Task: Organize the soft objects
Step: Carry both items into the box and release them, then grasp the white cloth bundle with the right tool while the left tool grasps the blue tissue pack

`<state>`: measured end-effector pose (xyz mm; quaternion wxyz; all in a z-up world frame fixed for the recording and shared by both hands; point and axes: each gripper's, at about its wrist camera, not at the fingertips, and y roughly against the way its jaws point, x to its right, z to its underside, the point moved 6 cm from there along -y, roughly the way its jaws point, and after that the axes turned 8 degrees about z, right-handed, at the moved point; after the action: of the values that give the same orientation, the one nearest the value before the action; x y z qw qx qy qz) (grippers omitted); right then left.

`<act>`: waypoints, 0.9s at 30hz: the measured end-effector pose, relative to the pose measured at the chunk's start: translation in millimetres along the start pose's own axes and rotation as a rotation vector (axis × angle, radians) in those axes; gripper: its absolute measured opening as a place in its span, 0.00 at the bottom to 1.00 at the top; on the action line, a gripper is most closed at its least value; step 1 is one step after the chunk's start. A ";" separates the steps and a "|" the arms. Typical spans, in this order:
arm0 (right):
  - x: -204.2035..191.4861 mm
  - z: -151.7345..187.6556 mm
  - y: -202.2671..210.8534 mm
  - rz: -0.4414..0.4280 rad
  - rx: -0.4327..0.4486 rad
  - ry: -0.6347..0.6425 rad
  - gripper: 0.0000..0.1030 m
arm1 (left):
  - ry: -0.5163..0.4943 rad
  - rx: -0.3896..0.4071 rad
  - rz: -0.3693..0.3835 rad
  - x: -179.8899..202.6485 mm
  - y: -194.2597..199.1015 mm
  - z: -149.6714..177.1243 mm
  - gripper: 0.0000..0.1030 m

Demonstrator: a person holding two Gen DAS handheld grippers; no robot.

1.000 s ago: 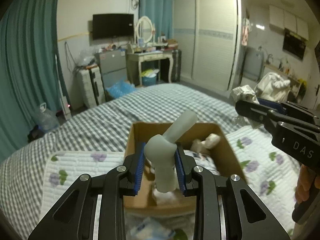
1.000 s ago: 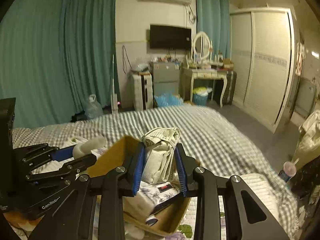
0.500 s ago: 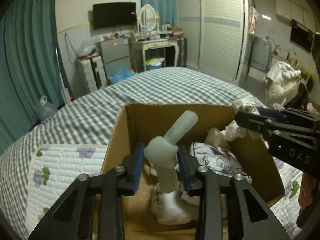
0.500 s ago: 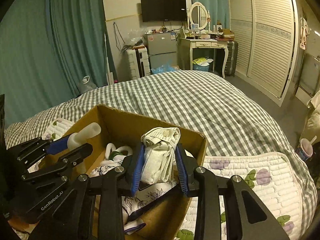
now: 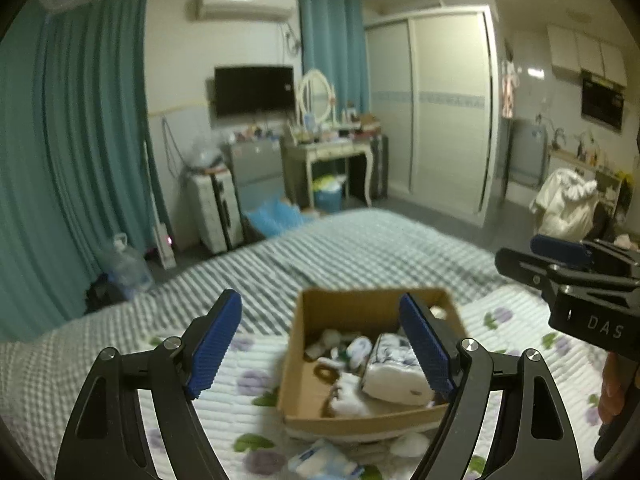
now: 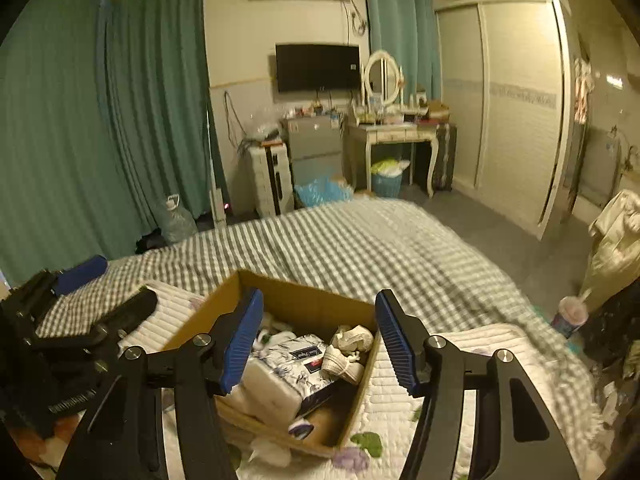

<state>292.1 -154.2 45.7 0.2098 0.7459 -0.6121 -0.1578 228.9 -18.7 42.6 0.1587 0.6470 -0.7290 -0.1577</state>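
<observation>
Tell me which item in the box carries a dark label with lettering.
The floral-printed tissue pack, the biggest item in the cardboard box. The crumpled cream cloth bundle touching its right side is plain, with no label.

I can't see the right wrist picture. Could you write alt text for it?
An open right gripper, with nothing between its blue pads, hangs over a cardboard box of soft items, including a floral tissue pack and a white sock. The box sits on a quilt on a checked bed; the left gripper shows at left.
</observation>
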 end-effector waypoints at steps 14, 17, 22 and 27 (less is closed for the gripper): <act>-23.9 6.7 131.1 0.020 0.058 0.054 0.79 | -0.003 0.050 -0.029 -6.7 97.6 13.8 0.87; -31.0 32.5 123.1 0.008 0.022 0.064 0.79 | 0.014 0.010 -0.035 -13.6 89.4 42.0 0.87; -44.5 95.0 81.6 0.001 -0.065 0.069 0.79 | 0.053 -0.087 -0.056 -25.3 54.4 101.4 0.87; -48.0 153.3 16.4 -0.008 -0.191 0.015 0.79 | 0.100 -0.179 -0.044 -34.9 8.4 158.4 0.87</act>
<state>193.1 -128.3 -79.1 0.2839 0.7261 -0.5898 -0.2108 156.3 20.8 -97.2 0.2483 0.6533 -0.6887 -0.1931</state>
